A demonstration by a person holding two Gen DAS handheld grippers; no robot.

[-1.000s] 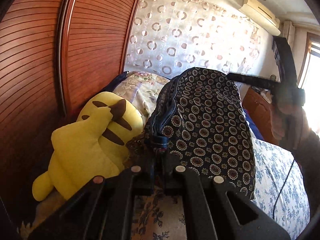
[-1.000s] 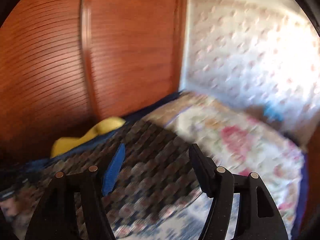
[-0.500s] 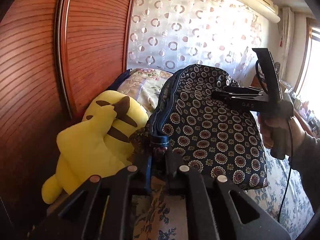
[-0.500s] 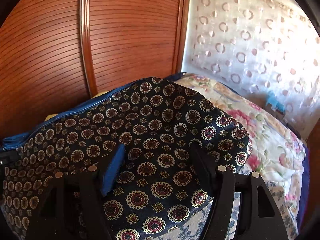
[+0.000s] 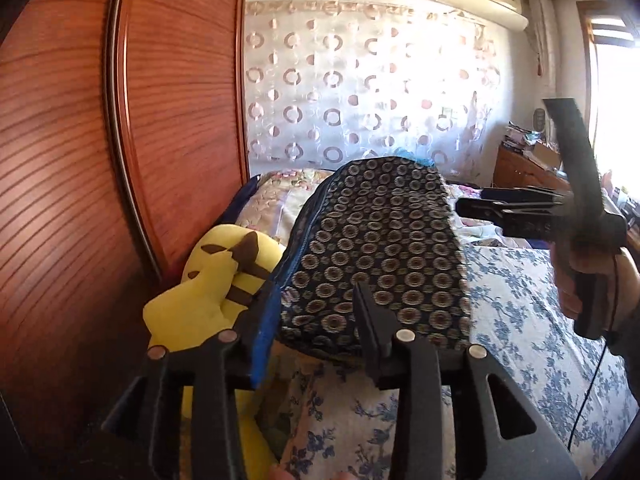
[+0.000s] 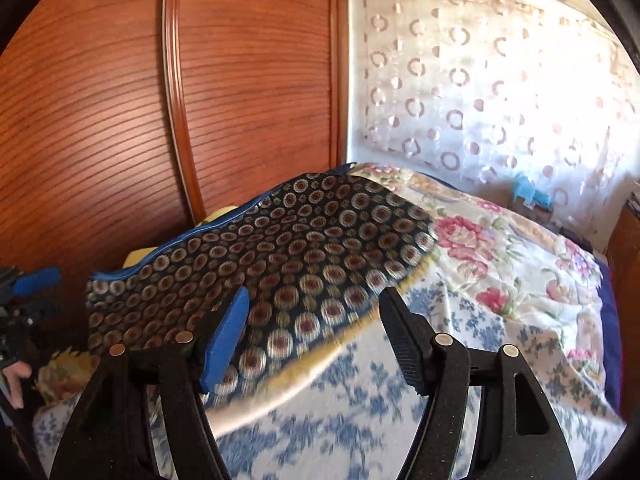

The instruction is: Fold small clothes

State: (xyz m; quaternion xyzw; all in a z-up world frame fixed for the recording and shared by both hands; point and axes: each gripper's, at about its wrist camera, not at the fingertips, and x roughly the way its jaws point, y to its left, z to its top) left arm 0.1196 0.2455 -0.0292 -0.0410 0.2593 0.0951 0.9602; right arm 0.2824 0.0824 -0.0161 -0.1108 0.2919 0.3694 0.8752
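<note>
The dark medallion-print garment (image 5: 376,248) lies spread on the bed (image 5: 520,320), its blue-trimmed edge beside a yellow plush toy (image 5: 216,280). The left tongs (image 5: 316,312) are opening, pads clear of the cloth. The right tongs (image 6: 316,320) stand wide and opening above it, gripping nothing.

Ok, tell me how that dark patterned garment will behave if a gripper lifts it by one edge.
Probably floppy: the dark patterned garment drapes in a soft hump over the floral bedding. Likely light, since thin cloth. It may sag and unfold; neither open gripper holds it.
</note>
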